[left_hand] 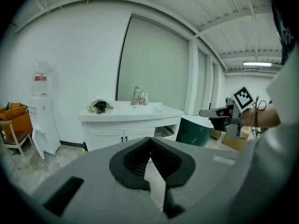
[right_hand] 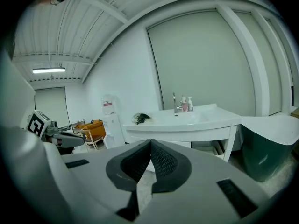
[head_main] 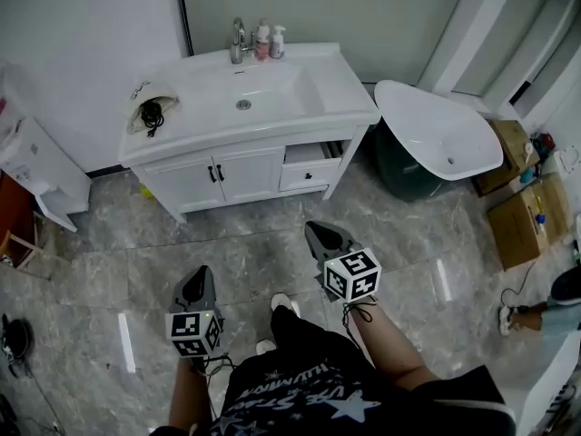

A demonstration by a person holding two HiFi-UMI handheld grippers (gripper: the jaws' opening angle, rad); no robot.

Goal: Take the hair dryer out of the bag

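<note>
- The left tool is closed: in the left gripper view its dark pads meet at the tips, with nothing between them.
- The right tool is also closed and empty; the right gripper view shows its ribbed pads touching at the tips.
- Both tools hang over the grey tiled floor, well apart from the white bench, and point towards it, tilted slightly down.
- The bag, pale and crumpled, lies on the left end of the bench, beside the sink.
- The hair dryer shows as a dark shape with a cord in the open mouth of the bag; neither tool touches it.
- A tap and two bottles stand at the back edge of the bench, behind the sink.
- A drawer under the right side of the bench stands partly pulled out.
- A water dispenser stands left of the bench; a dark green tub with a white top stands to its right.
- The person's legs and a white shoe show between the two tools.
</note>
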